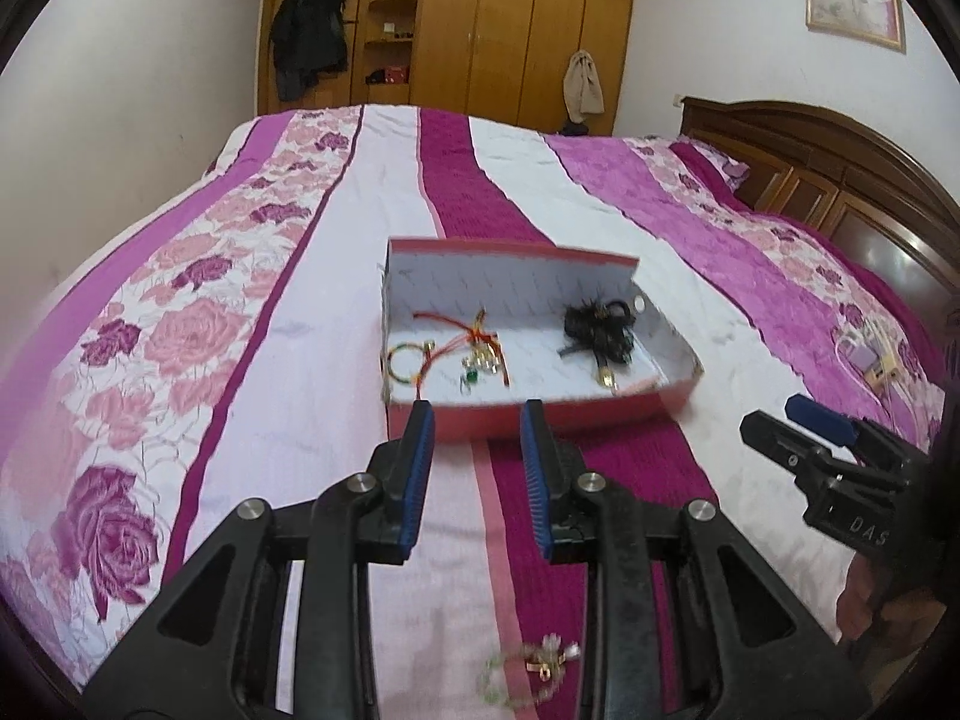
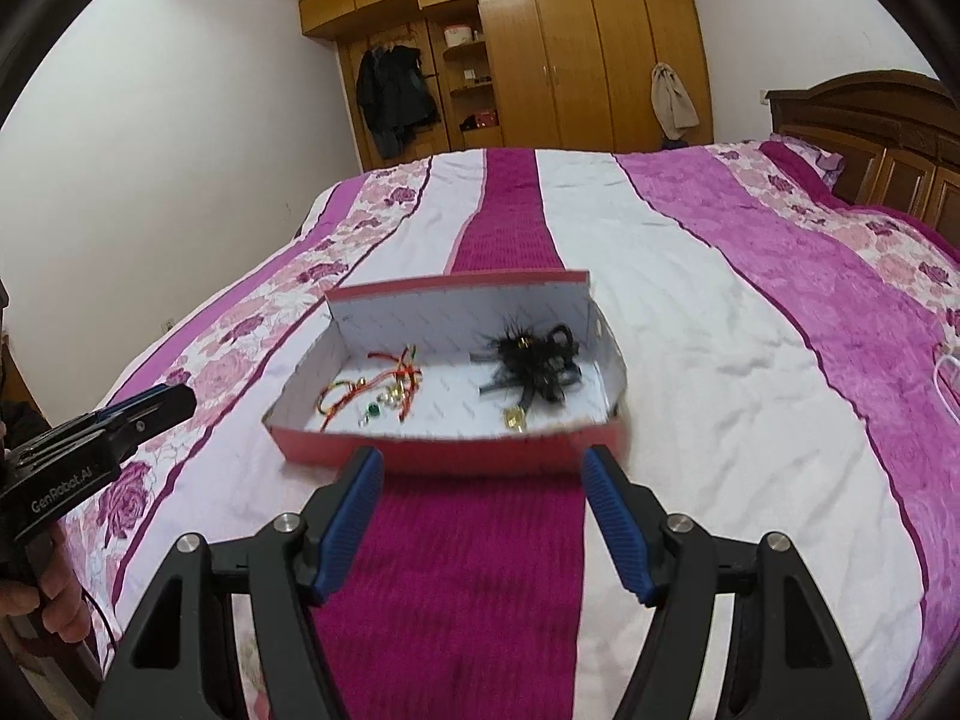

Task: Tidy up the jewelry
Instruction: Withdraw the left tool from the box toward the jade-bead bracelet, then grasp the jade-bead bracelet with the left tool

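Note:
A red box (image 1: 540, 417) with a white inside lies open on the bed; it also shows in the right wrist view (image 2: 456, 450). Inside at left lie red and green cord bracelets with small charms (image 1: 462, 348) (image 2: 384, 387). At right lies a black feathery hair piece with gold bits (image 1: 600, 330) (image 2: 534, 369). A loose piece with pale beads and a gold clasp (image 1: 540, 663) lies on the bedspread under my left gripper (image 1: 477, 420), which is open and empty, just short of the box. My right gripper (image 2: 480, 468) is open and empty before the box's near wall.
The bedspread (image 2: 690, 312) is striped pink, white and magenta. A wooden headboard (image 1: 840, 180) stands at right, a wardrobe (image 2: 570, 42) behind. A small object with white cable (image 1: 870, 354) lies on the bed at right.

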{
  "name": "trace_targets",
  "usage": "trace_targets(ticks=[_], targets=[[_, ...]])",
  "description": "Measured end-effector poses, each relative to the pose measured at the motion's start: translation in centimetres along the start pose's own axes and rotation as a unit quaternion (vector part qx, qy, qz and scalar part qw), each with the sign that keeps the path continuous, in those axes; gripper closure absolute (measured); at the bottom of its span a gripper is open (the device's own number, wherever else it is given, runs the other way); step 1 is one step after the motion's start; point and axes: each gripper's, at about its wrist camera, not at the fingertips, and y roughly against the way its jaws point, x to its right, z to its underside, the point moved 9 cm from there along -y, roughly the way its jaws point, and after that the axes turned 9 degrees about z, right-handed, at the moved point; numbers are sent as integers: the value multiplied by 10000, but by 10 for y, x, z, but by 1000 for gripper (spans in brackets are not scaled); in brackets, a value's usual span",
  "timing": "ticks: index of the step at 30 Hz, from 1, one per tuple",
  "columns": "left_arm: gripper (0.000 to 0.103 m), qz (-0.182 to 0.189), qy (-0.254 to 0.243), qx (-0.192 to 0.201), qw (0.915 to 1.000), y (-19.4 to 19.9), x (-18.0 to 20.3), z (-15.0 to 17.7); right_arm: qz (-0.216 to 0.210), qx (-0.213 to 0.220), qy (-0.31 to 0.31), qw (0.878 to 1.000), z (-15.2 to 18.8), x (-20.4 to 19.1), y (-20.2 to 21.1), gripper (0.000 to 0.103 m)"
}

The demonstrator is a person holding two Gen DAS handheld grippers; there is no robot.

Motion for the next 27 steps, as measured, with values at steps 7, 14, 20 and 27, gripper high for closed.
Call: trace_targets(ticks=[7,14,20,27], targets=[[82,20,-67,-270,9996,4,5,28,78,-114,16,9999,24,9,12,32],[82,104,-136,-622,9979,1,10,58,123,-336,12,9994,55,13,19,32],[82,162,-266,-1047,9940,-5,16,82,163,-480,-80,9987,67,17,15,32],[82,275,-171,-1527,9877,-14,17,108,149,-647,-43,9978,78,14,9,32]])
